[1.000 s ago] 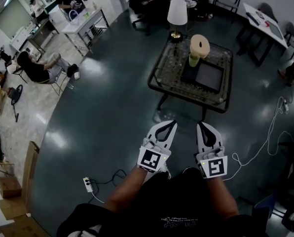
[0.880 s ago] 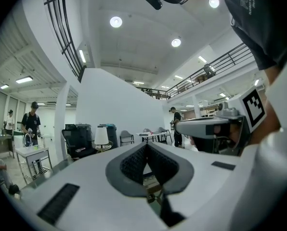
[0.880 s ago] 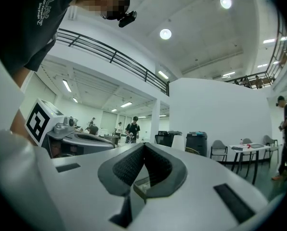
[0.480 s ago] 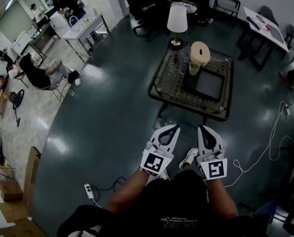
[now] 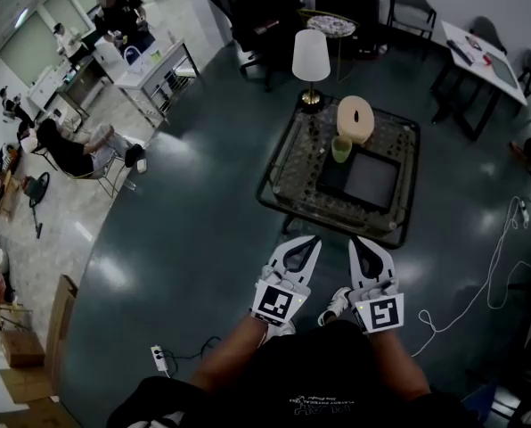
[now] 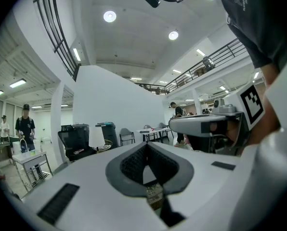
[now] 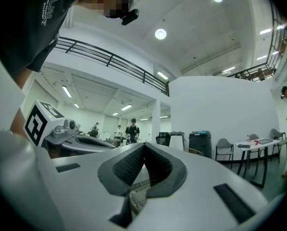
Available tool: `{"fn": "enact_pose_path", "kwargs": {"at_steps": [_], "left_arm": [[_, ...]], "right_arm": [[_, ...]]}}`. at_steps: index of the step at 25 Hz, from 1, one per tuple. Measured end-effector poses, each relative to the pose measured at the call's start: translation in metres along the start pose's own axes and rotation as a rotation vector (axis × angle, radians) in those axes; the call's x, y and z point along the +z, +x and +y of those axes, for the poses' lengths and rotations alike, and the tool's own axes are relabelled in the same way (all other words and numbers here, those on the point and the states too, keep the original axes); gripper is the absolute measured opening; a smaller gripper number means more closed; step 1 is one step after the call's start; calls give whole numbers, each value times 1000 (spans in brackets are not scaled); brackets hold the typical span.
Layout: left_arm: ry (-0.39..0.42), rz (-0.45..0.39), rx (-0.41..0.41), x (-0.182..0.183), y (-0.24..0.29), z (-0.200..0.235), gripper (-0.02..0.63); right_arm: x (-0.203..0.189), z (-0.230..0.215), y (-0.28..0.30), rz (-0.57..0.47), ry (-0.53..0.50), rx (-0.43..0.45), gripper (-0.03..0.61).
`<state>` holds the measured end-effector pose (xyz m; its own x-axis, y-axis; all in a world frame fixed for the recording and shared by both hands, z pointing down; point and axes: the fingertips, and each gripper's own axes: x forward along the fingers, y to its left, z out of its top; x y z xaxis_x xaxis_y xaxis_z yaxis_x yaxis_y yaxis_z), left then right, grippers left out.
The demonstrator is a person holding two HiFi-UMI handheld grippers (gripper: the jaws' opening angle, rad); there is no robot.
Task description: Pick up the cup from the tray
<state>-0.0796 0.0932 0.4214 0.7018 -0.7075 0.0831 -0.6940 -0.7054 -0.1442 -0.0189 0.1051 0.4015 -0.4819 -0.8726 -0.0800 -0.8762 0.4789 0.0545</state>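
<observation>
A pale green cup [image 5: 341,149] stands at the far left corner of a dark tray [image 5: 370,179] on a glass-topped low table [image 5: 288,163]. Both grippers are held level over the floor, short of the table's near edge and well away from the cup. My left gripper [image 5: 313,239] is shut, its tips meeting with nothing between them, as its own view [image 6: 146,146] also shows. My right gripper [image 5: 355,239] is shut and empty too, tips together [image 7: 144,146]. The table's edge shows only through the small gap behind each pair of tips.
A tan round object [image 5: 355,119] lies just behind the cup, and a white-shaded lamp [image 5: 310,56] stands at the table's far left corner. Chairs and desks ring the room; people sit and stand at the far left. A white cable [image 5: 479,279] trails on the floor to the right.
The table and tray have drawn nearer to both grippers, which have advanced together across the floor toward the table's near edge. Both stay shut and empty.
</observation>
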Motion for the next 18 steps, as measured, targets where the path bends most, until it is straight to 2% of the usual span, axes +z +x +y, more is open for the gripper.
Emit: {"fn": "enact_pose_path", "kwargs": {"at_steps": [6, 10, 14, 18], "left_arm": [[12, -3, 22, -3, 45, 4, 6], [-36, 25, 51, -4, 73, 2, 6], [-45, 72, 80, -11, 83, 6, 6], [-59, 77, 107, -10, 97, 7, 6]], "right_arm": [[-6, -45, 18, 11, -9, 33, 9], [-7, -76, 23, 13, 16, 45, 9], [-12, -87, 28, -5, 20, 83, 9], [-16, -99, 33, -14, 36, 104, 9]]}}
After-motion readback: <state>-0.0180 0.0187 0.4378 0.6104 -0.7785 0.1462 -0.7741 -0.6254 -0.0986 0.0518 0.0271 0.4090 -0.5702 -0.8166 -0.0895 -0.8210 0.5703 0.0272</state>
